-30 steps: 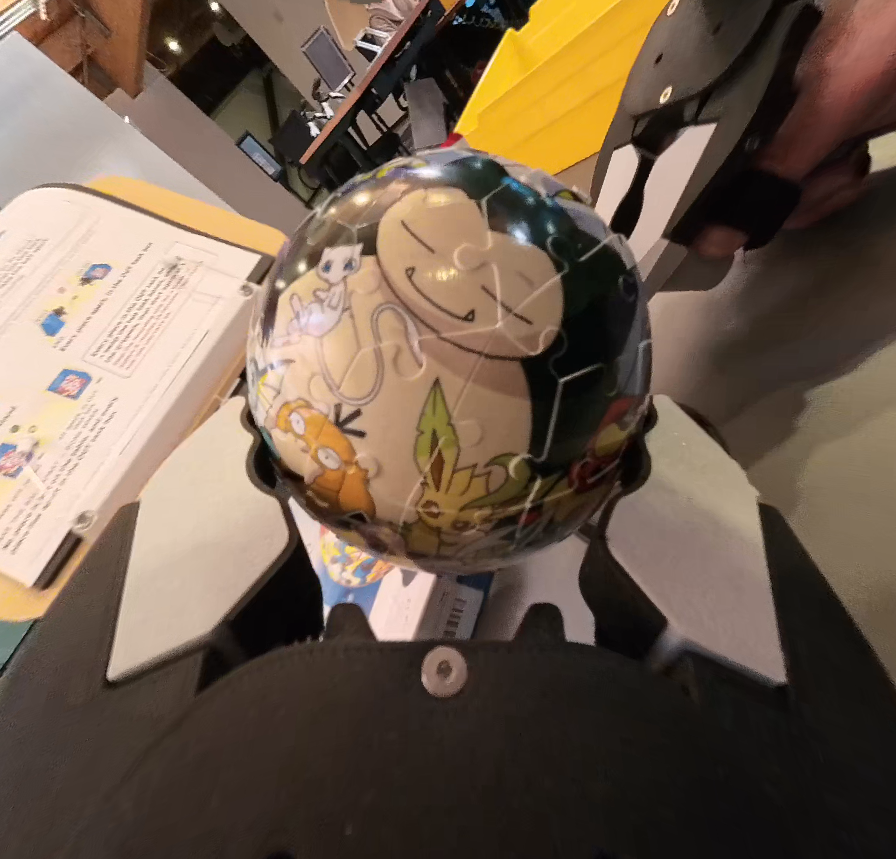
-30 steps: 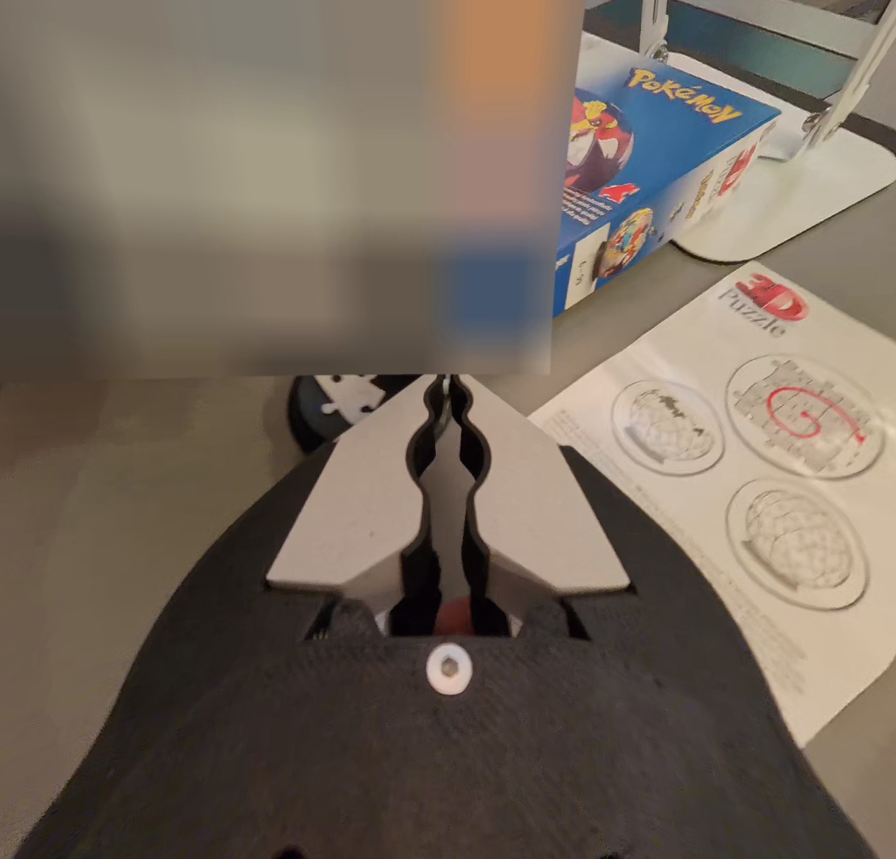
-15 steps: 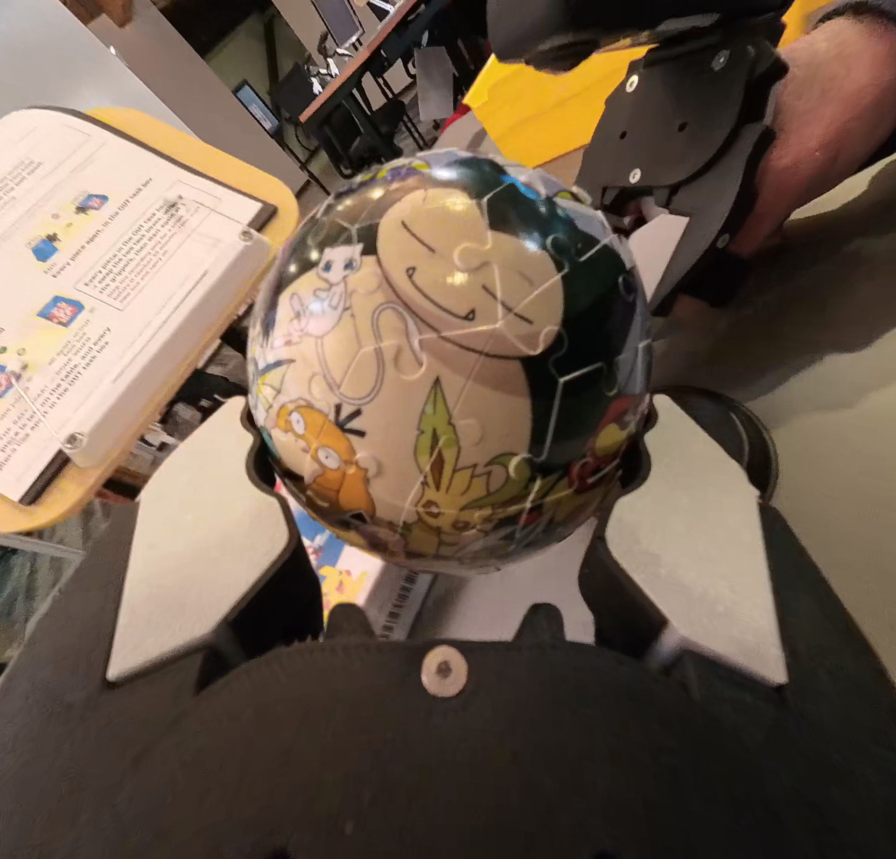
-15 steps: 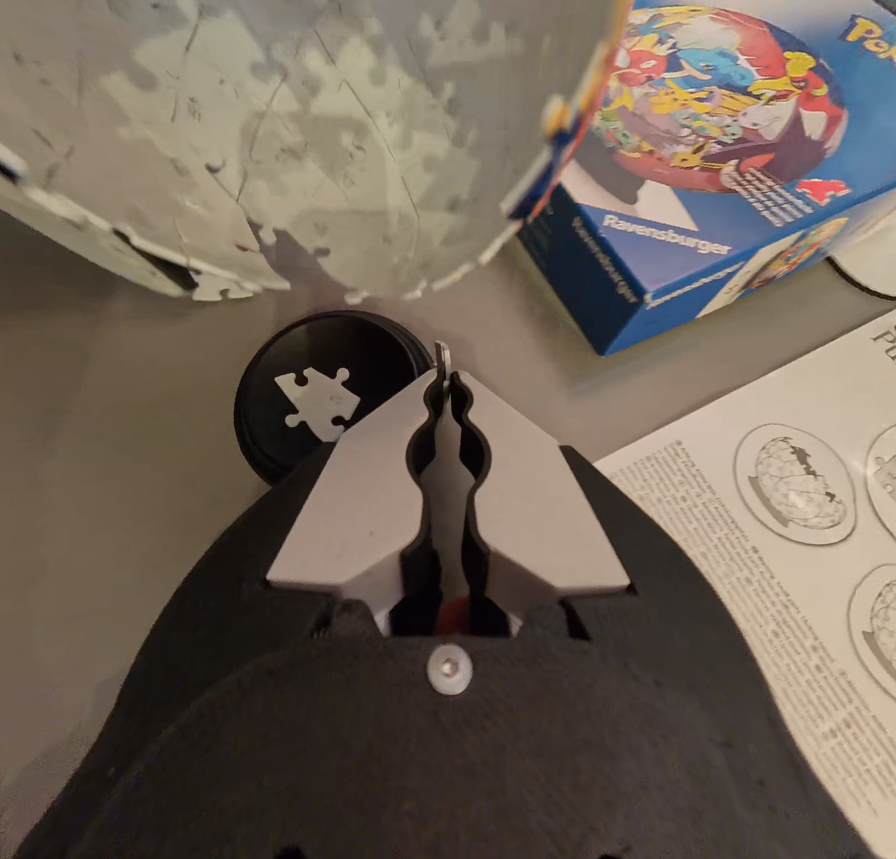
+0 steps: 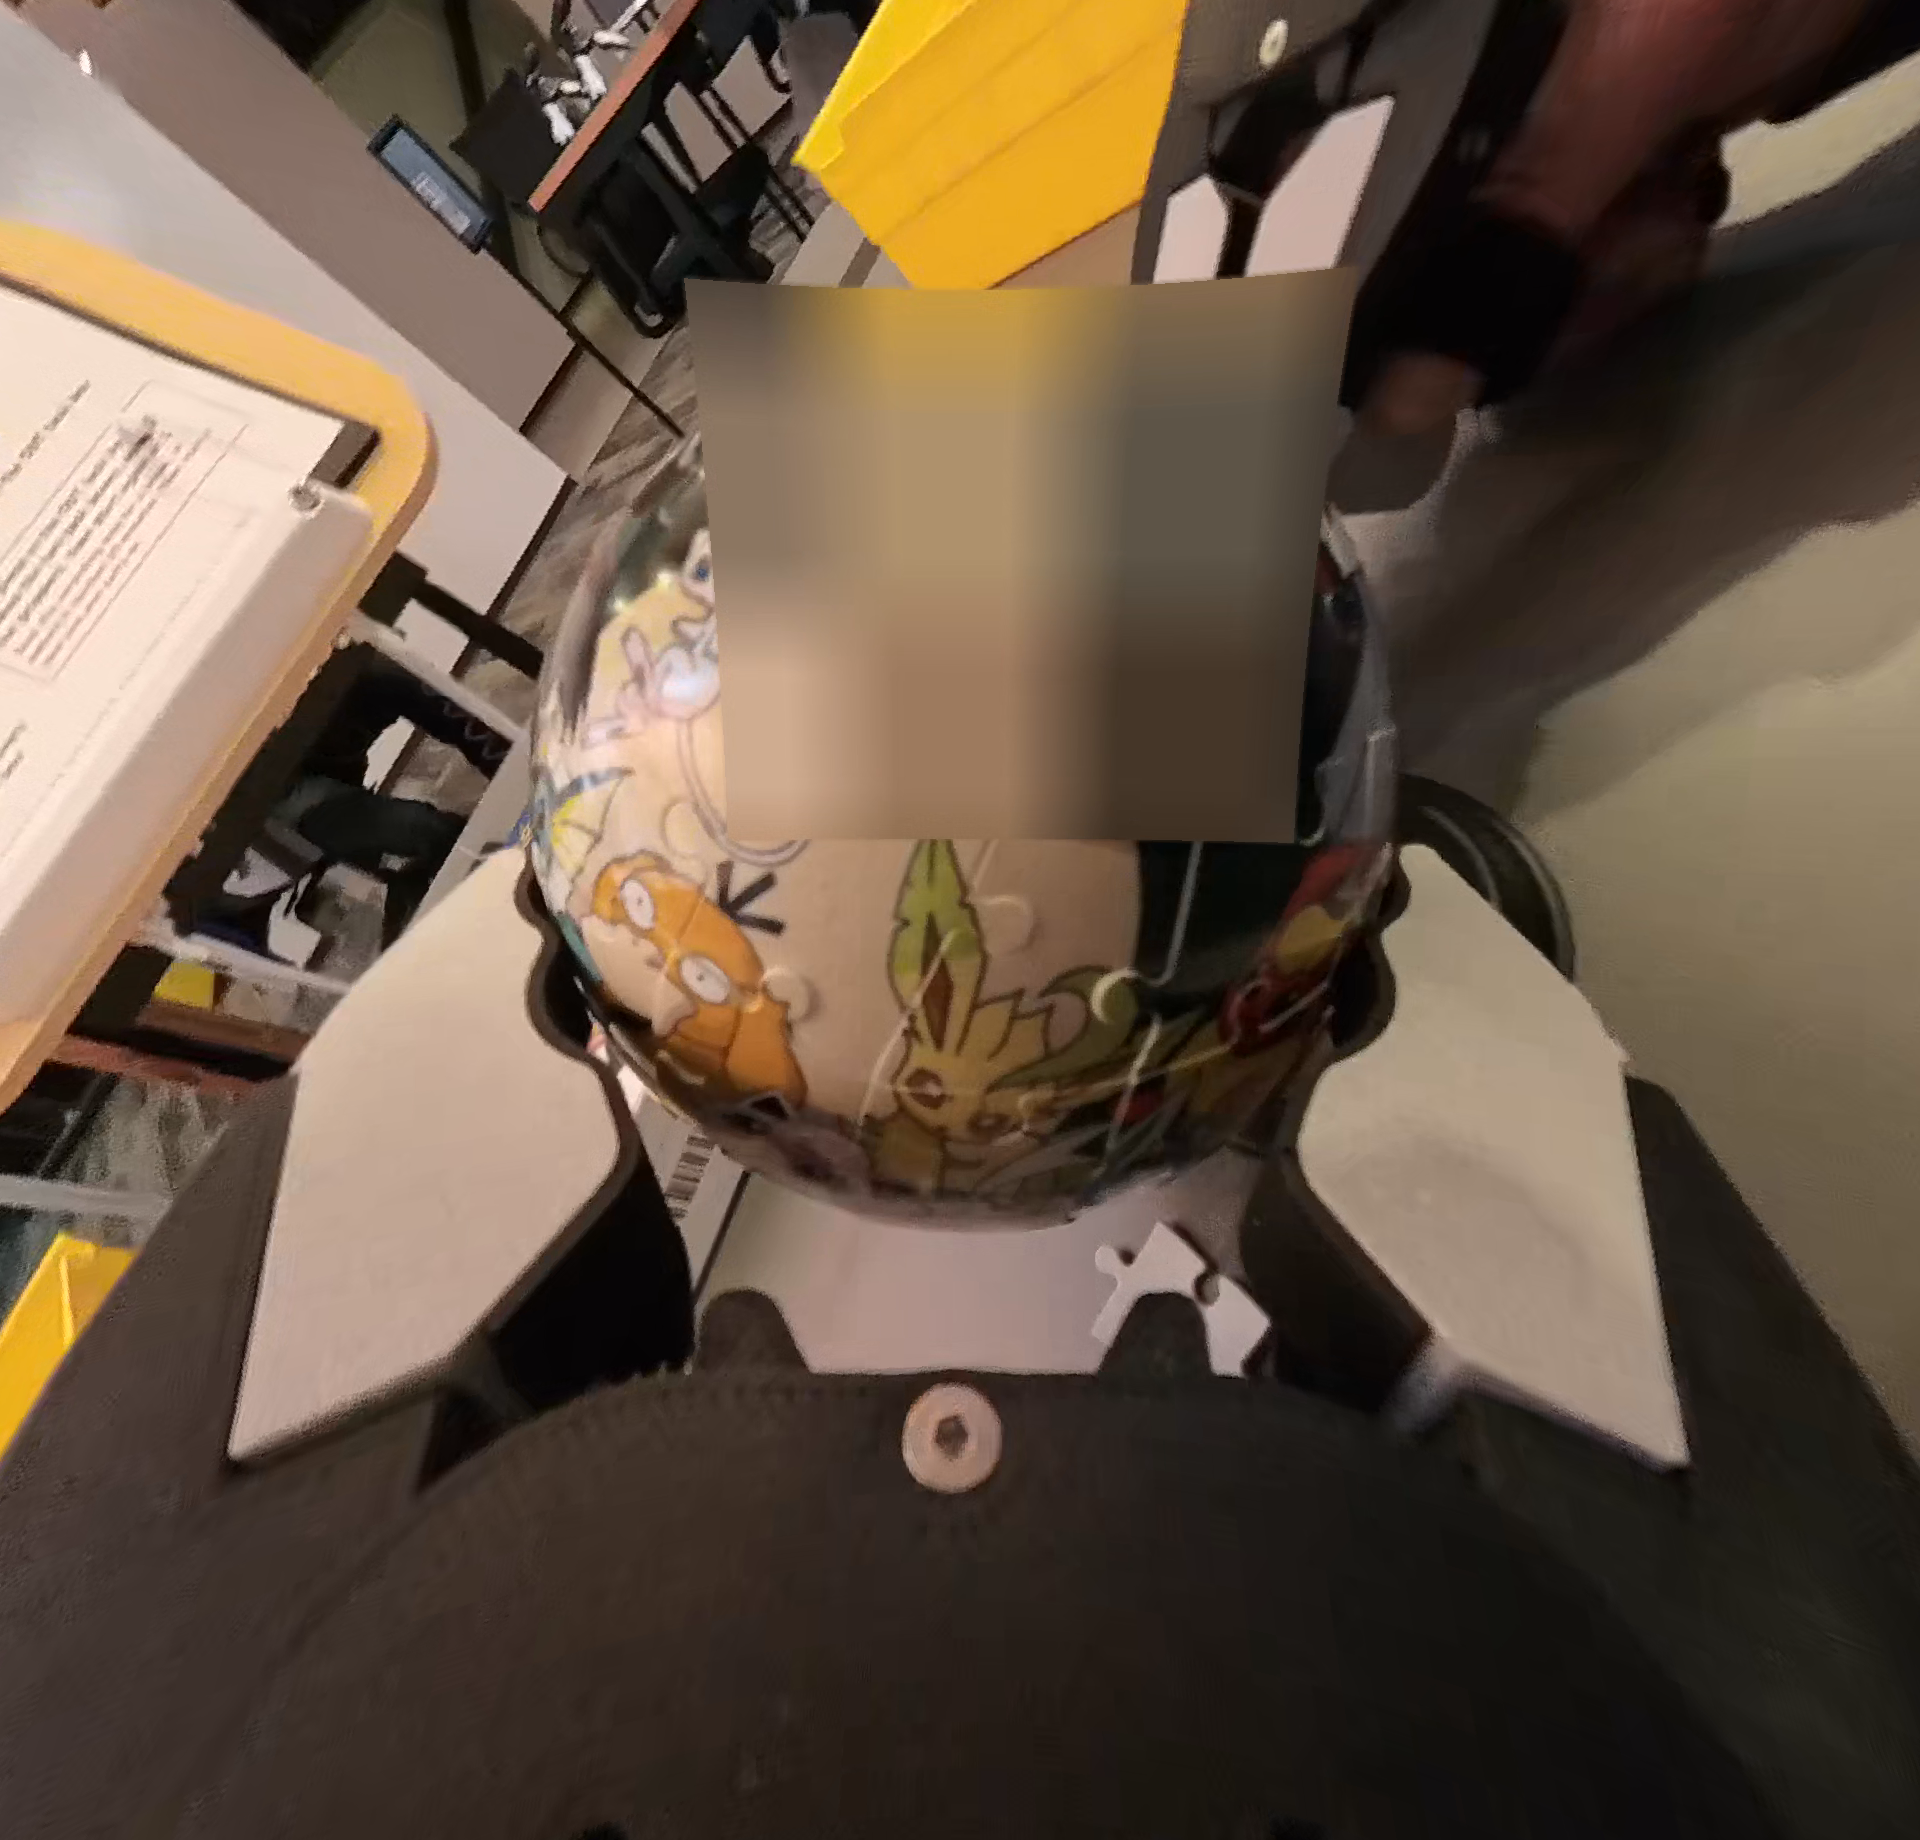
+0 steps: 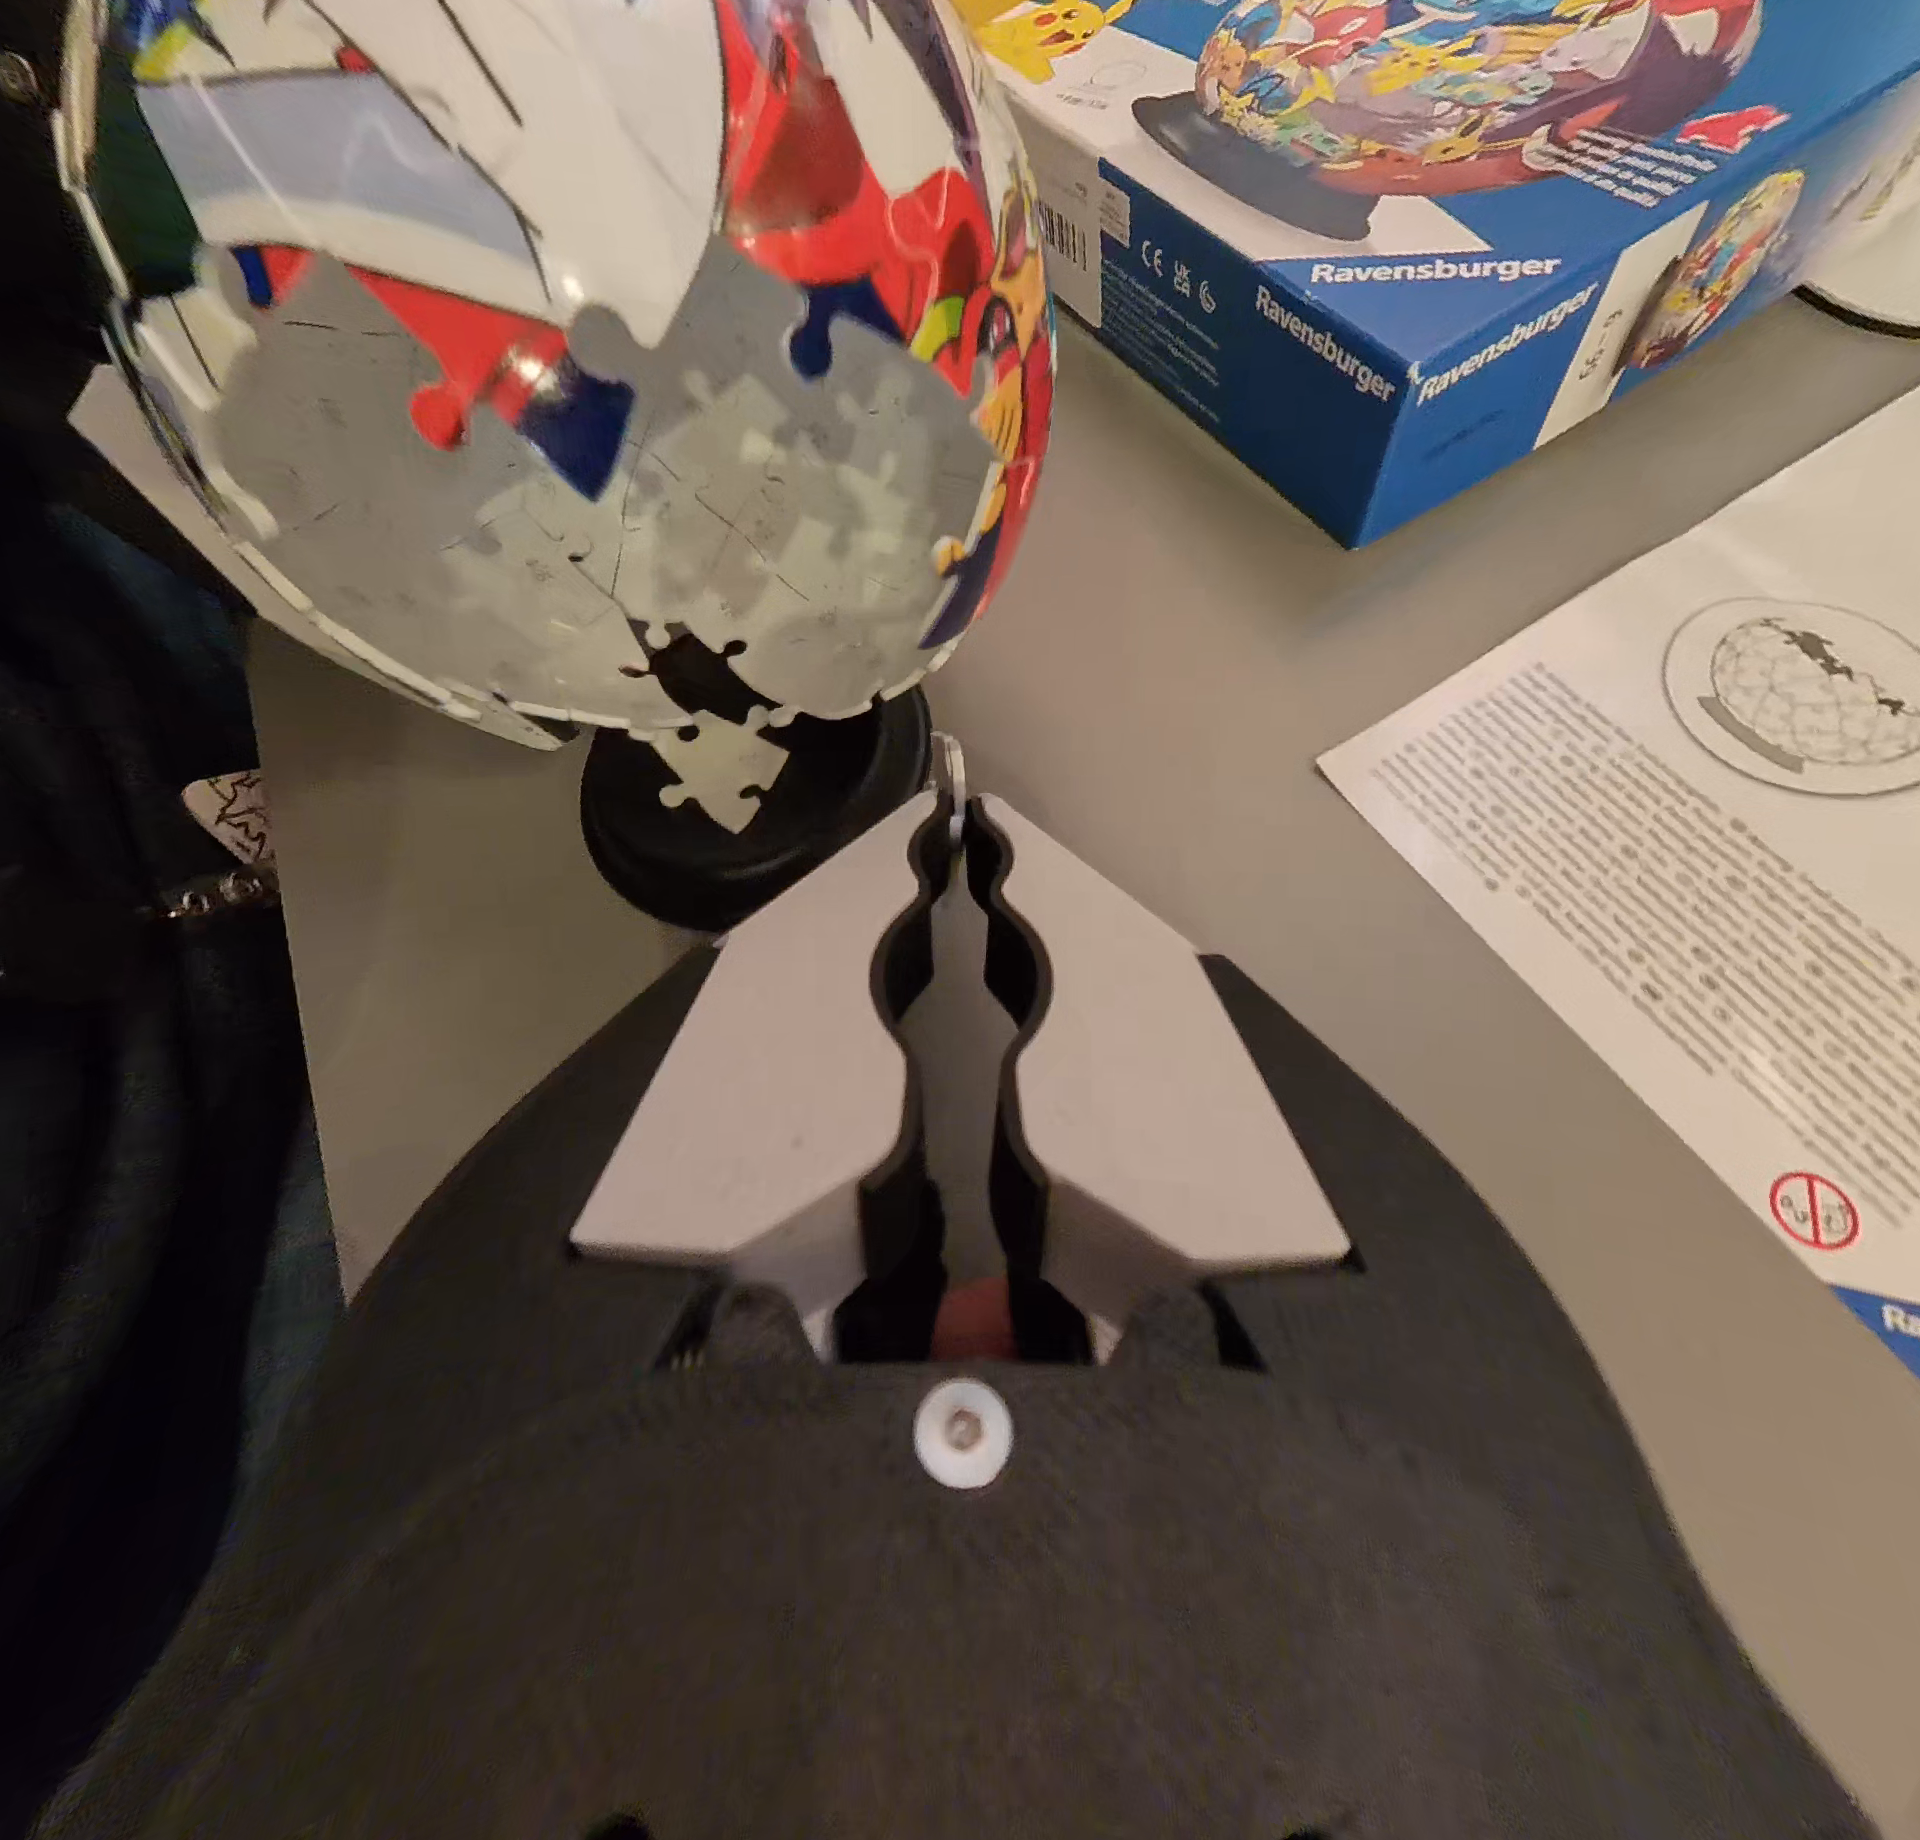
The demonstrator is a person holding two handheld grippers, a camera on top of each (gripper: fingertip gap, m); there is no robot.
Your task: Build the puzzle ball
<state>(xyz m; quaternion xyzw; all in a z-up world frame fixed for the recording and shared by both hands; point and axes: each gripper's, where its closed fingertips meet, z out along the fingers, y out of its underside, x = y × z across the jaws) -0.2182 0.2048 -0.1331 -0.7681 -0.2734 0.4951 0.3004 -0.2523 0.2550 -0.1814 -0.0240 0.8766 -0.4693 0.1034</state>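
Note:
The puzzle ball (image 5: 935,1021), covered in cartoon figures, sits between the two fingers of my left gripper (image 5: 961,917), which is shut on it and holds it above the table. In the right wrist view the ball (image 6: 582,232) hangs at the upper left, with a wide gap showing its grey inside. My right gripper (image 6: 958,814) is shut on a thin puzzle piece (image 6: 951,767), held edge-on just below the ball's lower right rim. A black round stand (image 6: 831,834) lies under the ball with a loose pale piece (image 6: 717,762) on it.
A blue puzzle box (image 6: 1455,211) lies at the back right of the grey table (image 6: 1195,647). A white instruction sheet (image 6: 1662,855) lies at the right. A yellow bin (image 5: 997,97) and a clipboard with paper (image 5: 156,595) show in the left wrist view. Some 10 cm of space lies between my two pairs of fingers.
The ball has turned so its open gap and coloured outside face the right gripper. The right gripper still pinches the piece and sits close under the ball's rim.

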